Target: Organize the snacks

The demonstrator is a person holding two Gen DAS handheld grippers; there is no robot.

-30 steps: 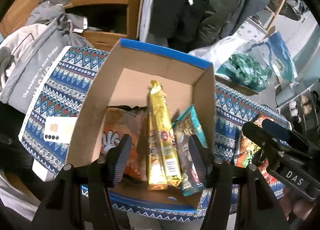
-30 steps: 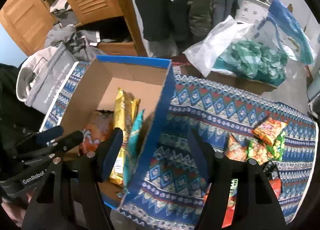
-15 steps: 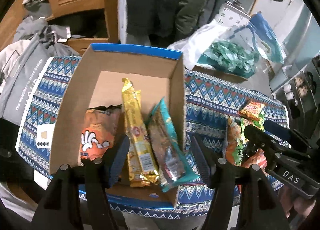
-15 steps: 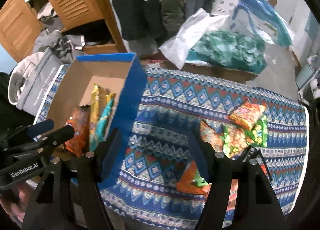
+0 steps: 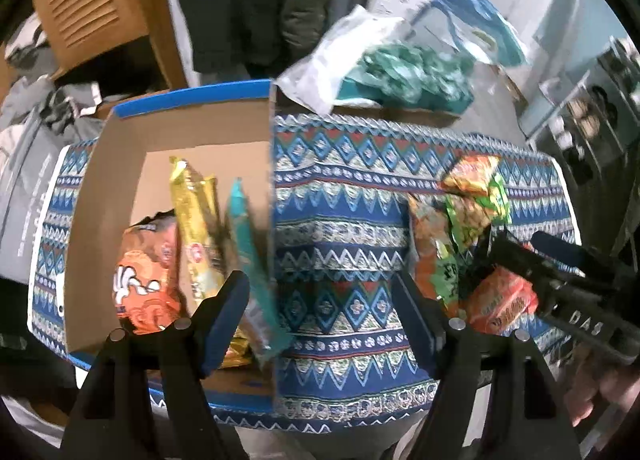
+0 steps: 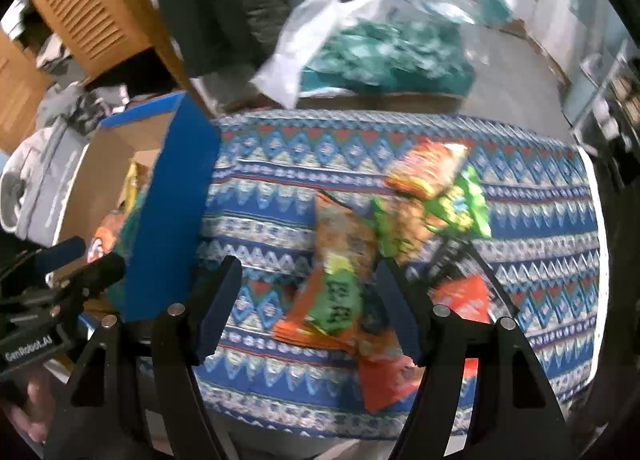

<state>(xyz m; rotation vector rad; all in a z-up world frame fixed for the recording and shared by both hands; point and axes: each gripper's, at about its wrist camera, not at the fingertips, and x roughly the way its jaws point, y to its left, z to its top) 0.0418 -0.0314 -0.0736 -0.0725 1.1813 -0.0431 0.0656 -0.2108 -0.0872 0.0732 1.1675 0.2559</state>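
Swinging away from the box, both my claws now look at the loose snacks on the bench. My left claw (image 5: 320, 304) is empty and its jaws are opening, with only the blue patterned cloth (image 5: 340, 228) showing between them. A second ago those jaws were closer together and sat right over the snacks inside the box. My right claw (image 6: 308, 300) has its jaws apart too, and it holds nothing. The orange and green snack packet (image 6: 332, 300) lies flat on the cloth right between its fingers, but the pads do not press on it. Before, that claw looked at the box edge and bare cloth, so the pile has slid in under it.

A little farther out lies the rest of the pile of orange and green snack bags (image 6: 432, 188), all touching or overlapping. I think one of these is the next thing to pick up.

Off to the side stands the brown cardboard box with the blue rim (image 5: 120, 188). In it are the orange puffy bag (image 5: 144, 280), the long gold wrapper (image 5: 196, 220) and the teal wrapper (image 5: 248, 244), side by side. So three snacks are put away, and several still wait outside.

Far back I see a clear plastic bag with green stuff (image 5: 400, 76) and a wooden slatted door (image 5: 88, 20).
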